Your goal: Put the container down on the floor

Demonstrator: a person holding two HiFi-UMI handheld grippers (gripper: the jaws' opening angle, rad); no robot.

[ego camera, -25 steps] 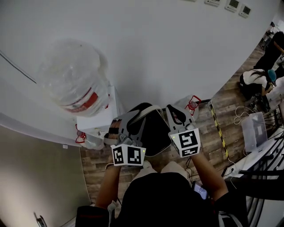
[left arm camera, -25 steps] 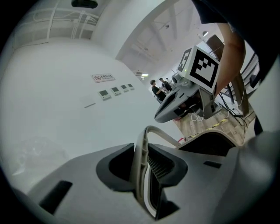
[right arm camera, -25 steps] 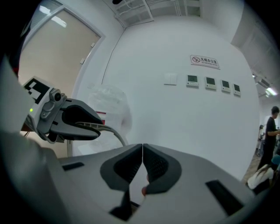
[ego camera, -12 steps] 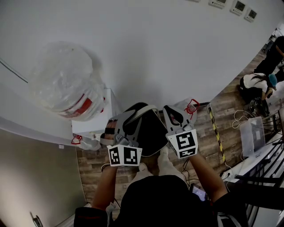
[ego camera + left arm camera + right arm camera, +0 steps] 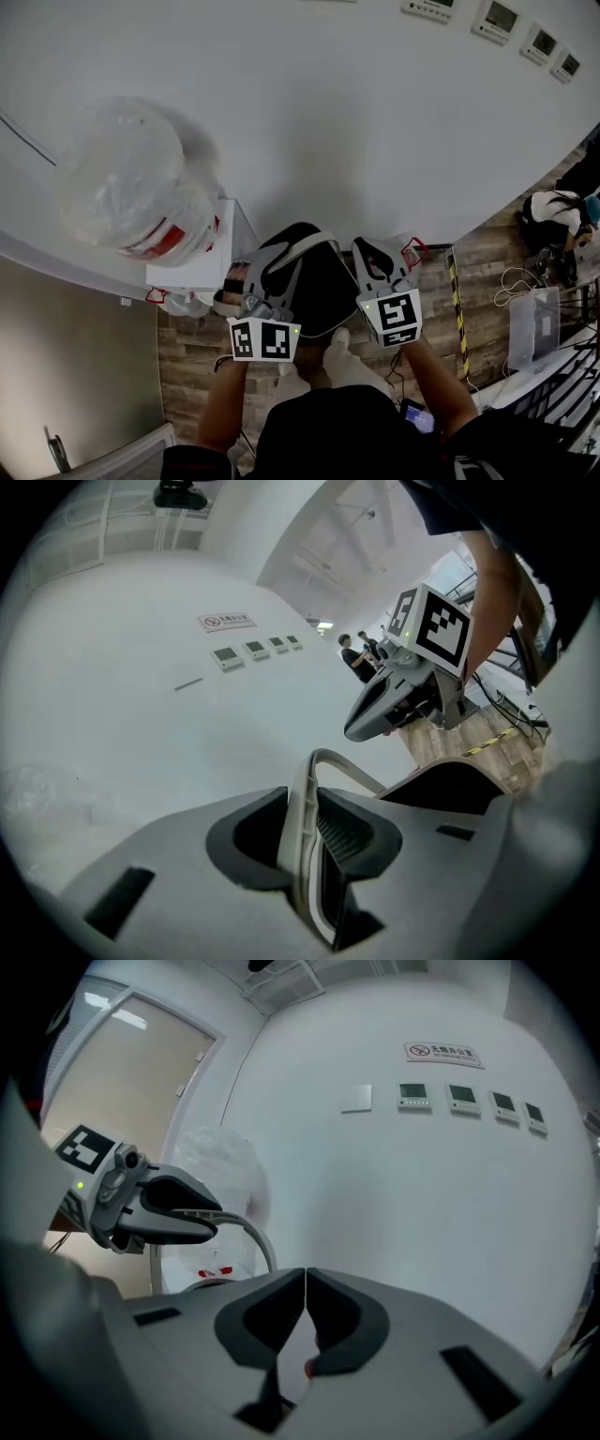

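In the head view a black container [image 5: 317, 281] with a pale grey rim hangs above the wood floor between my two grippers. My left gripper [image 5: 269, 261] is shut on the rim at the container's left side. In the left gripper view its jaws [image 5: 306, 810] pinch the grey rim [image 5: 328, 759]. My right gripper [image 5: 376, 253] sits at the container's right edge. Its jaws [image 5: 306, 1283] are pressed together with only a thin edge between them. Each gripper shows in the other's view: the right gripper [image 5: 396, 701], the left gripper [image 5: 169, 1209].
A plastic-wrapped water jug [image 5: 131, 187] stands on a white box [image 5: 192, 267] to the left, against the white wall. Wood floor [image 5: 192, 352] lies below. To the right are a yellow-black strip [image 5: 457, 300], a clear box [image 5: 530, 323], cables and people [image 5: 553, 211].
Both grippers and the container have shifted slightly down in the head view as the view itself moved. Neither grip has changed.
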